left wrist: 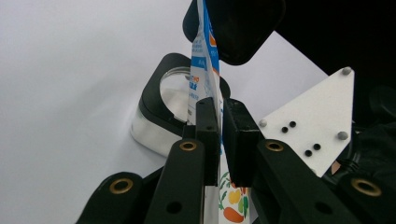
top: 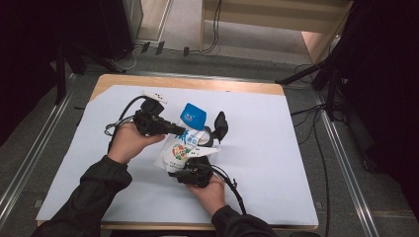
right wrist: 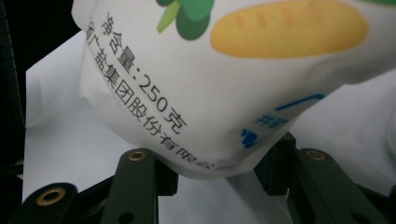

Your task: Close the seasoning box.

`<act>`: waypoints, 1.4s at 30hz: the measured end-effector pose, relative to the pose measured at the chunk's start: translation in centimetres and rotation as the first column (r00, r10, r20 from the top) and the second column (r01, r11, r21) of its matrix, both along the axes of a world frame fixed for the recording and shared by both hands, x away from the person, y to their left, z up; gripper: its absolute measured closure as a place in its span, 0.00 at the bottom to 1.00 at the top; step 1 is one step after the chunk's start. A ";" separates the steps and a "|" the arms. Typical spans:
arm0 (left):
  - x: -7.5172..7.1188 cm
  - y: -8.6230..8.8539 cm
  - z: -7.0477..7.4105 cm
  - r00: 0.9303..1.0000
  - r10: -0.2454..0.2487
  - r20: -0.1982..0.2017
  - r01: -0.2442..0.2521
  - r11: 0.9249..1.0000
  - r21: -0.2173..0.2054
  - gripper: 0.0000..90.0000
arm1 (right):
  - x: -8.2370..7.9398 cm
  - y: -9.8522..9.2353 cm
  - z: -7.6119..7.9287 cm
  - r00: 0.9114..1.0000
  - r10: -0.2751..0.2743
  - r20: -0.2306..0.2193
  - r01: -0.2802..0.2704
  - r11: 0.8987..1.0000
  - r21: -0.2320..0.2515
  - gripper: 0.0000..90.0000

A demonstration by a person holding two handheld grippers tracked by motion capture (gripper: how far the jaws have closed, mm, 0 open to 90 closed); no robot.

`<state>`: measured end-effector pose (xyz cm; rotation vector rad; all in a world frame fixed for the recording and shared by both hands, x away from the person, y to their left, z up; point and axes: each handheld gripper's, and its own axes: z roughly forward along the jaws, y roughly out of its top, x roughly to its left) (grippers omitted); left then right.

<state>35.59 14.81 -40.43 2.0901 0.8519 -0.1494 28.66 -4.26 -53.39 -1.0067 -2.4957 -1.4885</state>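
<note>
White plastic pouch (top: 182,146), printed with veggies and a blue top, is held up over the bench (top: 276,163) between both grippers. Nearest to the person, the right gripper (top: 196,168) is clamped on the pouch's bottom end; in the right gripper view the bulging base of the pouch (right wrist: 219,88) is squeezed between the two black jaws, with Chinese text and a carrot picture just above them. A bit farther on, the left gripper (top: 174,130) is pinched tight on the thin side edge of the pouch (left wrist: 205,74), and in the left gripper view that edge is seen running straight up from between the closed jaws. Just beyond the left gripper's jaws, a clear glass container with a black rim (left wrist: 163,109) can be made out on the white sheet, partly hidden behind the pouch. The grey three-cornered plate (left wrist: 317,116) of the right gripper is seen just to the right of the left gripper's jaws.
</note>
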 end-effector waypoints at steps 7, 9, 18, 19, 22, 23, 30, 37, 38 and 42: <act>-0.7 0.7 0.6 1.000 -0.015 0.018 0.015 1.000 -0.001 1.00 | -0.1 0.0 0.1 1.000 -0.002 0.012 0.002 1.000 -0.008 0.66; -1.0 0.9 0.8 0.999 -0.029 0.031 0.029 1.000 -0.008 1.00 | -0.2 -0.1 0.0 1.000 -0.004 0.016 0.004 1.000 -0.002 0.65; -1.8 1.0 1.4 0.997 -0.046 0.065 0.047 0.999 -0.018 1.00 | -0.1 -0.6 0.1 0.999 -0.030 0.012 0.029 1.000 0.007 0.65; -1.9 1.0 1.4 0.997 -0.042 0.066 0.043 0.999 -0.017 1.00 | -0.1 -0.6 0.1 0.999 -0.031 0.011 0.031 0.999 0.009 0.65; -1.9 1.0 1.4 0.997 -0.036 0.069 0.037 0.999 -0.008 1.00 | -0.1 -0.7 0.1 0.999 -0.035 0.013 0.035 0.999 0.005 0.65; -1.9 1.0 1.4 0.997 -0.036 0.070 0.037 0.999 -0.012 1.00 | 0.0 -0.8 0.1 0.999 -0.034 0.015 0.034 0.999 0.001 0.65; -2.4 1.5 1.5 0.997 -0.033 0.066 0.034 0.999 -0.017 0.99 | 0.0 -0.9 0.1 0.999 -0.050 0.010 0.050 0.999 -0.001 0.66; -2.5 1.9 1.6 0.997 -0.047 0.056 0.048 0.999 -0.024 0.99 | 0.3 -1.3 -0.1 0.997 -0.075 -0.023 0.075 0.997 0.013 0.67; -2.5 1.9 1.6 0.997 -0.048 0.055 0.049 0.999 -0.024 0.99 | 0.3 -1.3 -0.1 0.997 -0.077 -0.024 0.077 0.997 0.013 0.68; -2.6 2.0 1.6 0.997 -0.048 0.057 0.049 0.999 -0.020 0.99 | 0.4 -1.5 -0.1 0.995 -0.087 -0.042 0.088 0.996 0.023 0.72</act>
